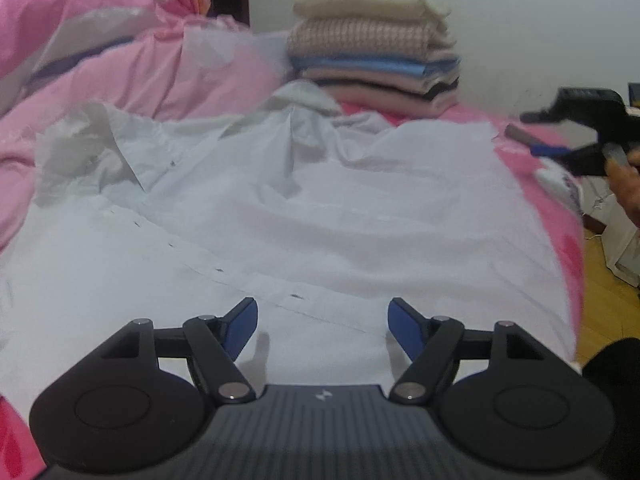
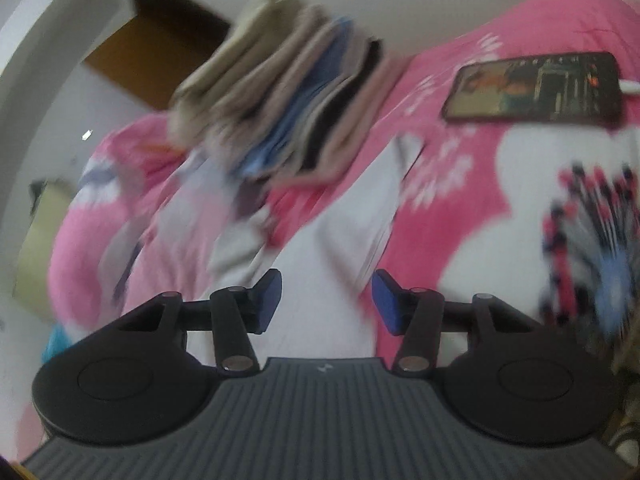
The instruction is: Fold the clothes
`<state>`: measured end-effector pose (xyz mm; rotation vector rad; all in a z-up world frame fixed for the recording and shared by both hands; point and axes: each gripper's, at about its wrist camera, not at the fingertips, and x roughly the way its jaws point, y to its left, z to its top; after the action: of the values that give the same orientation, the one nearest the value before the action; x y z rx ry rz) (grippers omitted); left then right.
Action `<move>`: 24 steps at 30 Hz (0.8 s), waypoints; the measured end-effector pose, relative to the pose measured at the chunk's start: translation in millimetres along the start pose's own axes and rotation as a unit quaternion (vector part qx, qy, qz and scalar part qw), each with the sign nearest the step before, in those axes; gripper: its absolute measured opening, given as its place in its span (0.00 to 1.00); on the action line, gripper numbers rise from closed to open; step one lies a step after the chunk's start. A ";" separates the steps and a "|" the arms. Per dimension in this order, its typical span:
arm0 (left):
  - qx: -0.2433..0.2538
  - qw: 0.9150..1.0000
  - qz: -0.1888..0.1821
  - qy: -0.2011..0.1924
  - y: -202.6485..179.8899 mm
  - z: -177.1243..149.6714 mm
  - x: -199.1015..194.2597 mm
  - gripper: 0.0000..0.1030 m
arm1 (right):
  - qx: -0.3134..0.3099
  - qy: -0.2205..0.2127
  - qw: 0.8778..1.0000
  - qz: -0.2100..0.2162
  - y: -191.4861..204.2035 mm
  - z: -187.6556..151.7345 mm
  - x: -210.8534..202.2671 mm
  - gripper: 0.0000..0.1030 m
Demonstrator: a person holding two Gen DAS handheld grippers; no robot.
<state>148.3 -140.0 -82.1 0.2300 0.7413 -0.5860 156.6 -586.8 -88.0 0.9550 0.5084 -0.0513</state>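
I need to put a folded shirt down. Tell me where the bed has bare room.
Bare pink bedcover lies between the white shirt and the phone, in front of the stack of folded clothes. The other side is crowded: the bunched pink quilt presses against the shirt's crumpled sleeve, and the shirt covers the middle.

Right view smeared, stack streaked, phone screen unreadable, hand cut by left view's edge, shirt hem under tongs' body

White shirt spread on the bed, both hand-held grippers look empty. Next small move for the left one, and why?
Probably lower the left hand-held gripper onto the white shirt's near hem and pinch it. Its jaws are open, empty and hovering just above that edge, and the shirt lies unfolded, placket up, with the collar toward the folded stack.
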 end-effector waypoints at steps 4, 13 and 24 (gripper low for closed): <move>-0.069 0.997 -0.032 0.032 21.3 5.1 21.0 0.70 | 0.018 -0.010 1.000 -0.023 -11.2 28.2 37.0 0.49; -0.183 0.979 -0.088 0.033 57.8 3.8 31.6 0.66 | -0.005 -0.028 0.999 0.028 -1.0 41.6 75.4 0.00; -0.271 0.953 -0.136 0.024 90.4 -9.1 26.1 0.54 | -0.431 0.124 0.853 0.267 162.7 -98.3 -58.6 0.00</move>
<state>210.5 -73.5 -107.3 -0.3734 0.9606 -0.6139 109.0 -424.2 16.3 0.1782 0.4174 0.7612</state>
